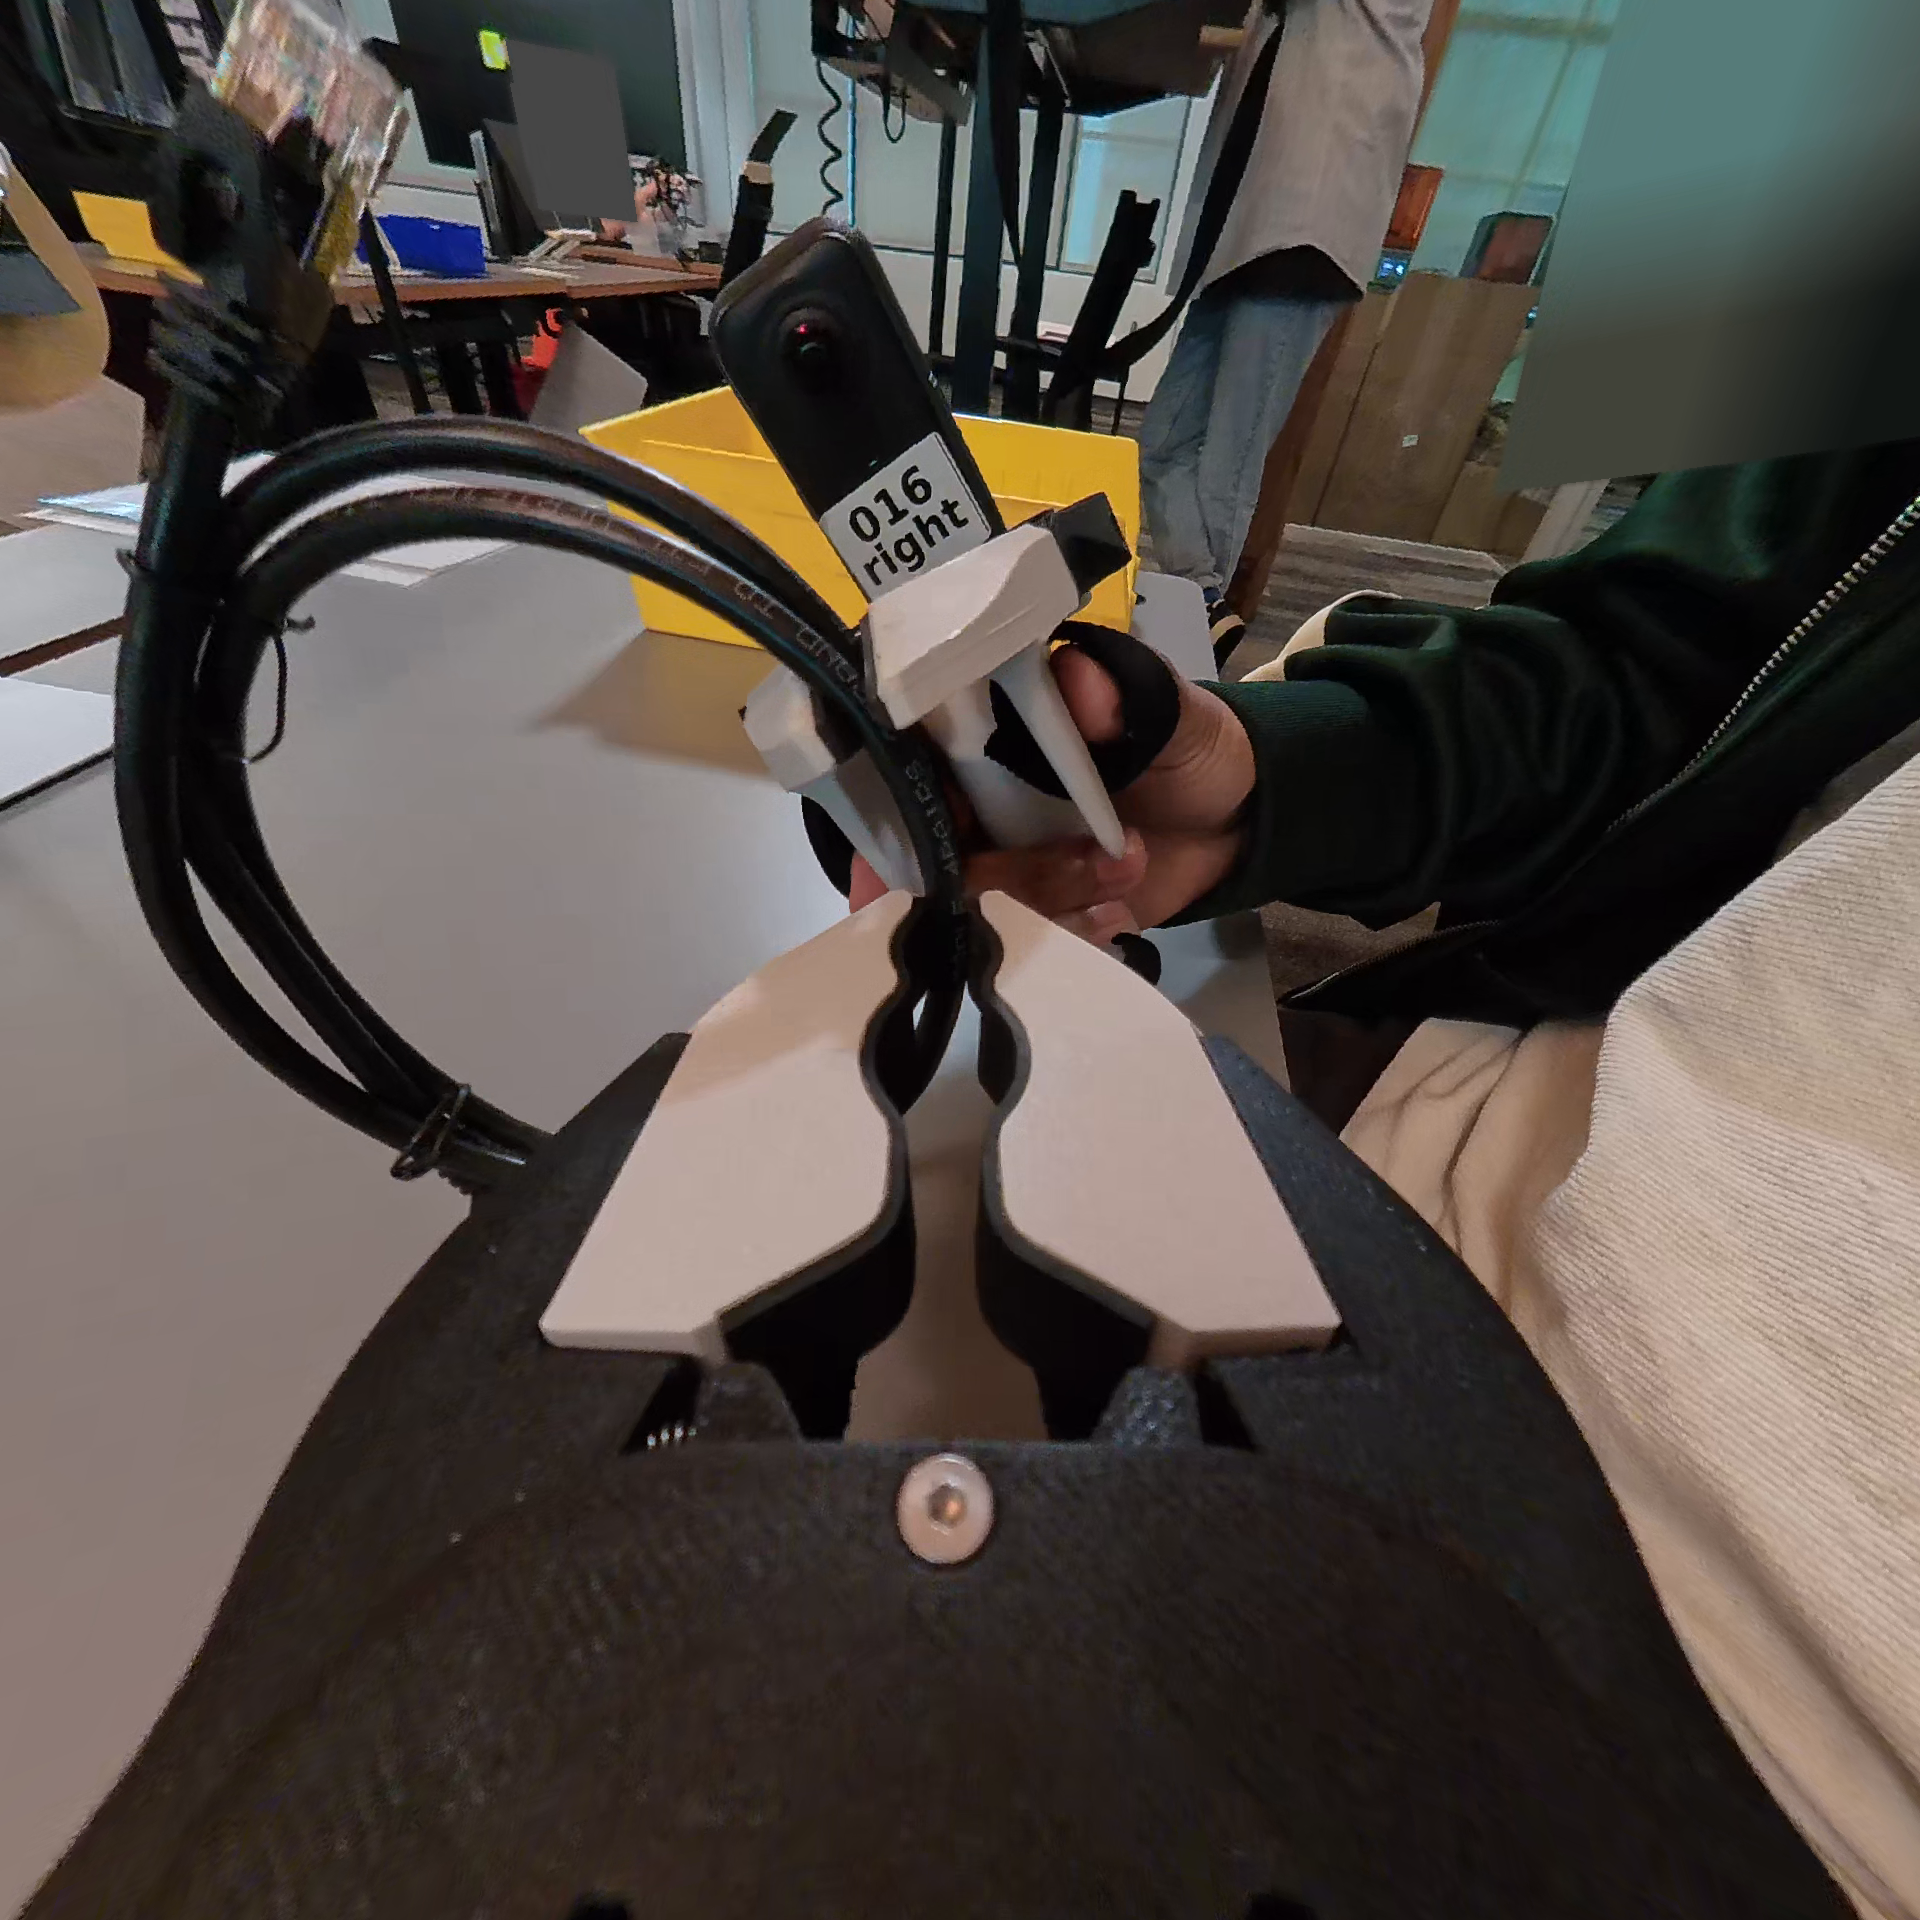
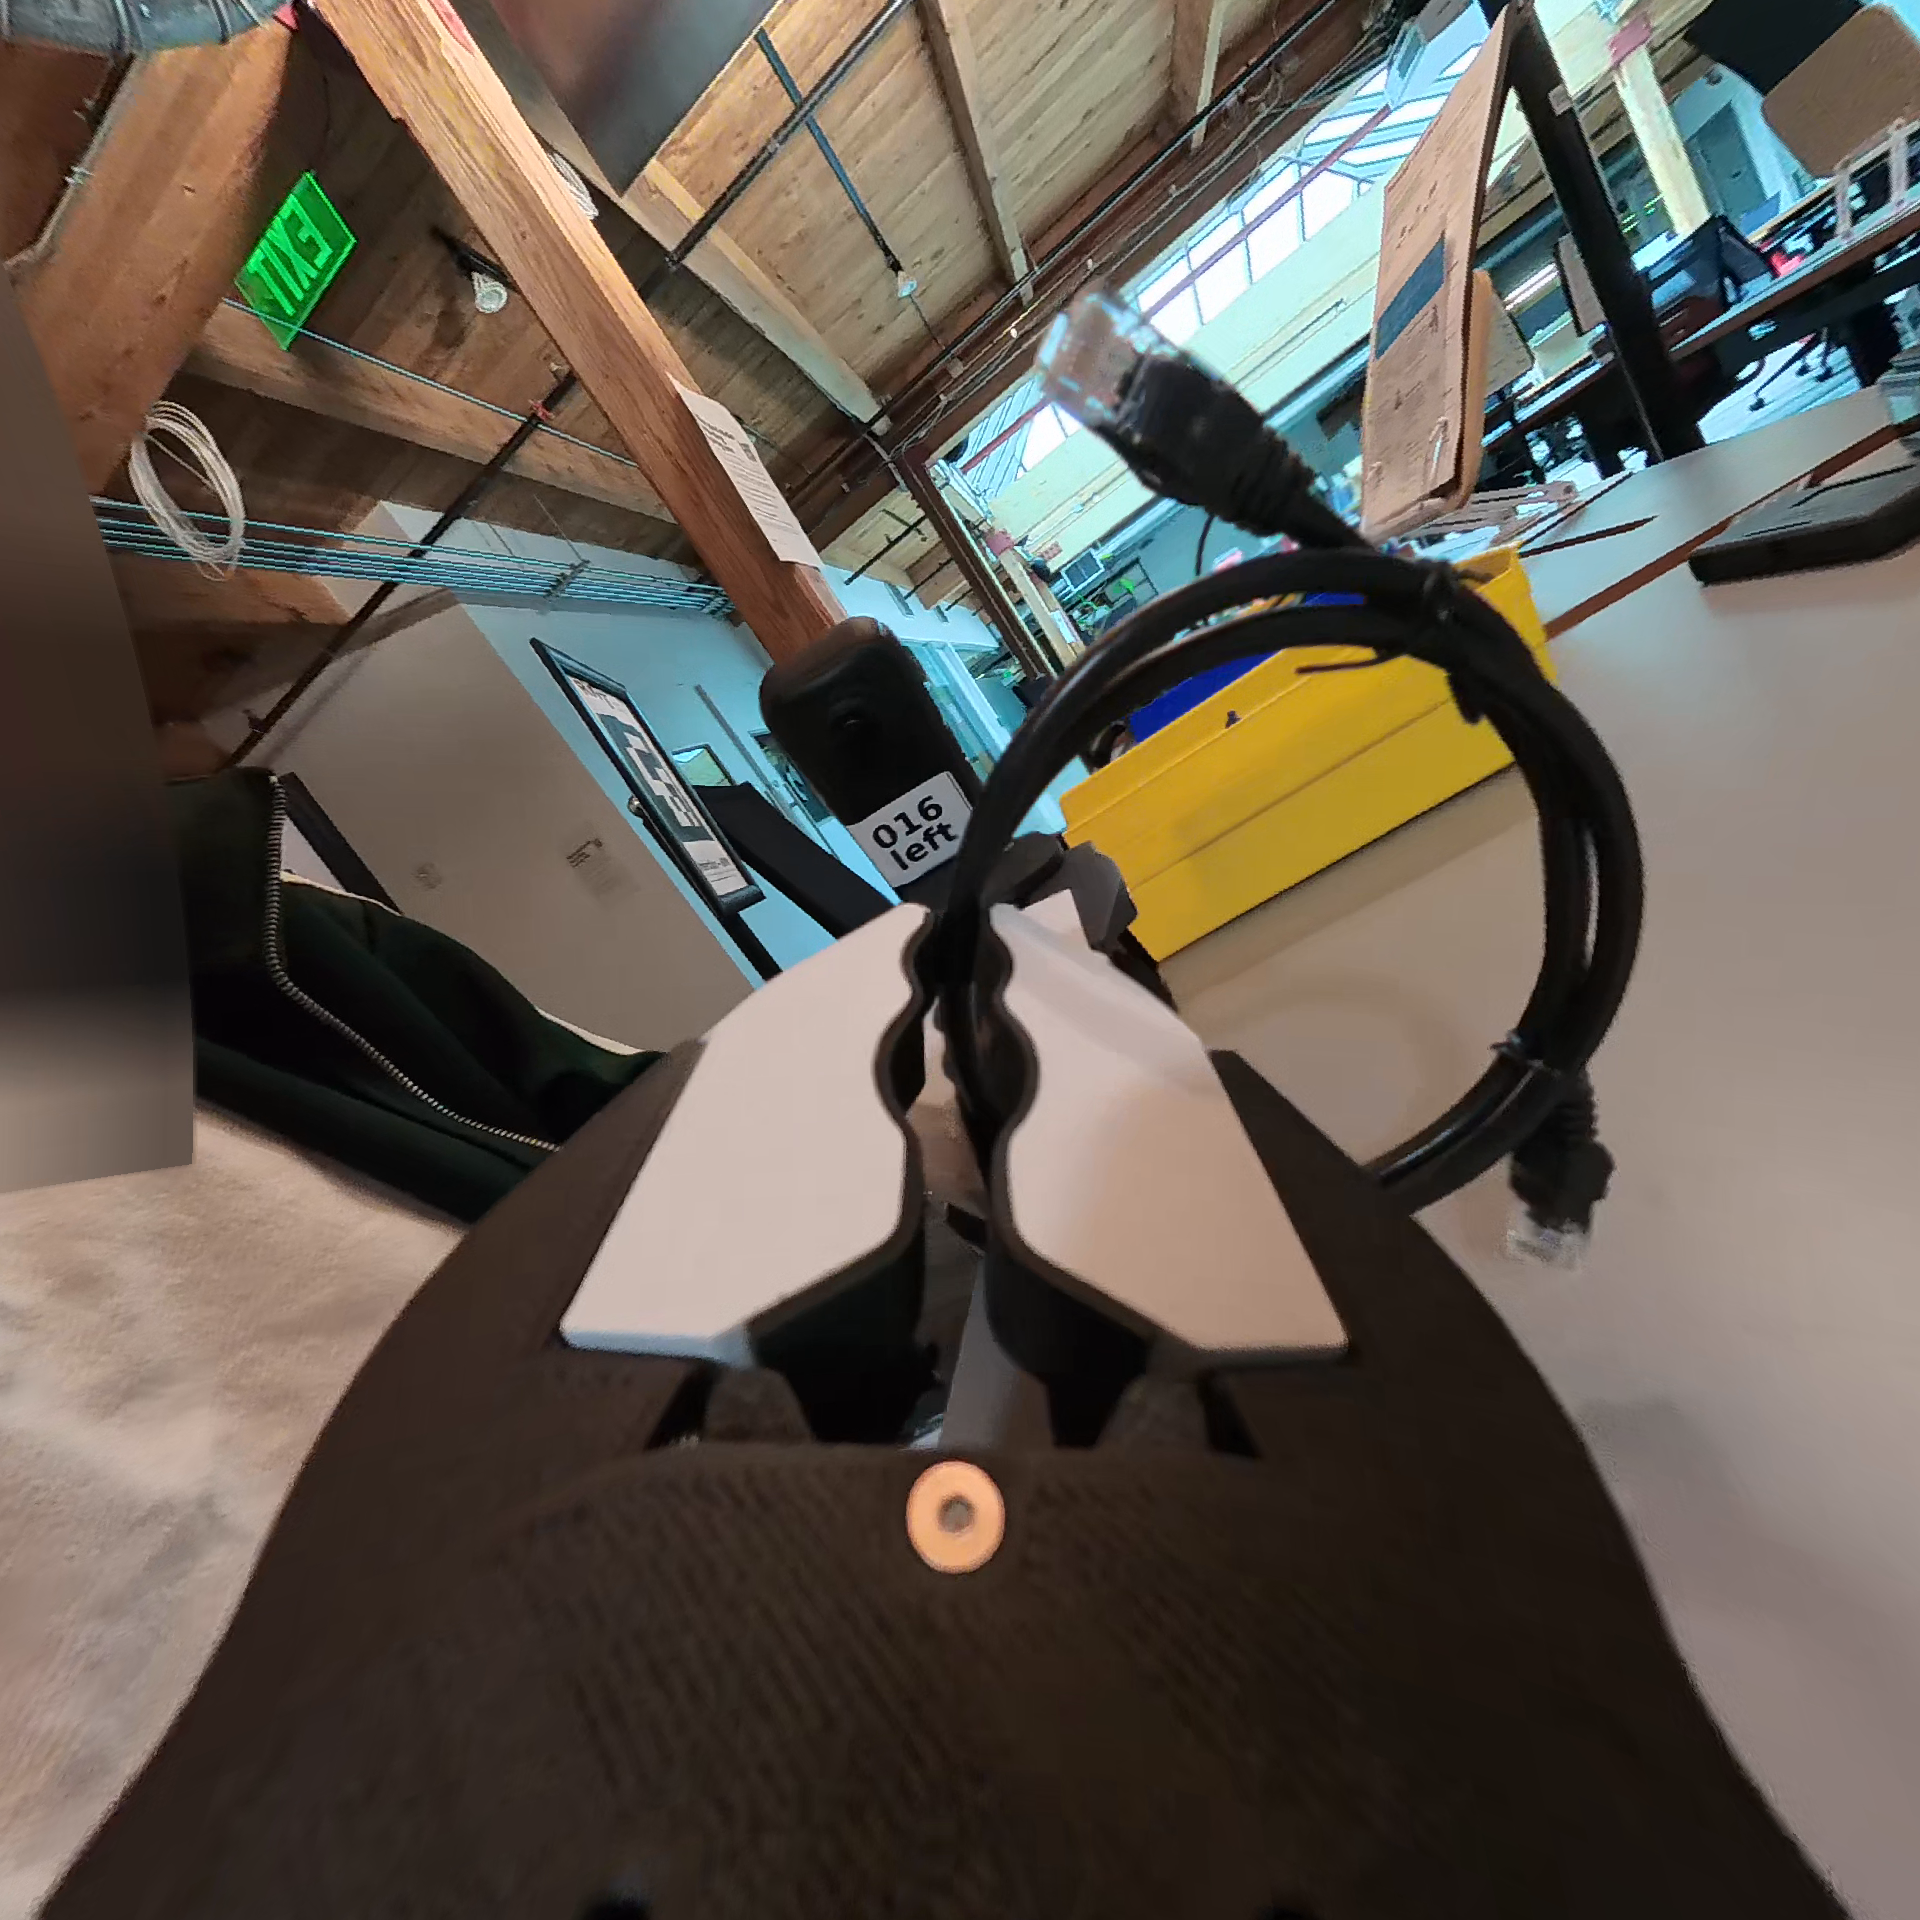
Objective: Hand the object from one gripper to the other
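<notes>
A coiled black network cable, tied with thin twist ties, is held in the air over the grey table. My left gripper is shut on the cable at its white fingertips. My right gripper faces it from just beyond, held by a hand in a dark green sleeve, with the same strand between its fingers. In the right wrist view, my right gripper is shut on the cable, whose loop stands to the right with clear plug ends above and below. The left gripper's black camera shows just behind.
A yellow bin stands on the table behind the grippers; it also shows in the right wrist view. A person stands at the back by desks and stands. The operator's cream trousers fill the right side. Tip to tip, the grippers are about 5 cm apart.
</notes>
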Demonstrator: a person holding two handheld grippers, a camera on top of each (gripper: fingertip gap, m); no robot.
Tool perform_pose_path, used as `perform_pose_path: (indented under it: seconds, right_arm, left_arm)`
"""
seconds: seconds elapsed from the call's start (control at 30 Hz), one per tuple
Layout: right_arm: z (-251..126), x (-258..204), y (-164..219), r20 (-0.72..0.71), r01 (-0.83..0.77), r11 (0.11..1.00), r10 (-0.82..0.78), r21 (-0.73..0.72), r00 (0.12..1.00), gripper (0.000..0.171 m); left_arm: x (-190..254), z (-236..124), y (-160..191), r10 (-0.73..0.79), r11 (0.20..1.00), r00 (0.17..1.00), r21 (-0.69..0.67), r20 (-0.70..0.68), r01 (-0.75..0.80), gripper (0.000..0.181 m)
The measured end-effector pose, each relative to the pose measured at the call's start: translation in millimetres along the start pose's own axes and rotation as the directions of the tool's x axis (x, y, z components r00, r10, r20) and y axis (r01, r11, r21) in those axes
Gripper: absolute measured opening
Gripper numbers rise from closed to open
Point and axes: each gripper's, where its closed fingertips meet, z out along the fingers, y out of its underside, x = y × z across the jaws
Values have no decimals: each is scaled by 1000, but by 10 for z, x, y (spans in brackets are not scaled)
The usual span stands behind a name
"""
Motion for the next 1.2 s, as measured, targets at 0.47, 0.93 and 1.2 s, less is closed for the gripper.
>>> perform_pose_path:
  seconds: [0.47, 0.93, 1.2]
  right_arm:
    - [-128, -47, -186, 14, 45, 997, -46, 60, 999, 6]
    - [-119, -116, -172, 77, 8, 998, -12, 56, 997, 6]
    - [-9, -261, -12, 173, -43, 999, 46, -24, 984, 6]
  left_arm:
    - [-203, -233, -273, -166, 963, 986, 219, 8, 160, 42]
    - [-524, -150, -70, -208, 971, 953, 161, 218, 176, 146]
    - [-403, -77, -127, -101, 989, 968, 131, 230, 72, 147]
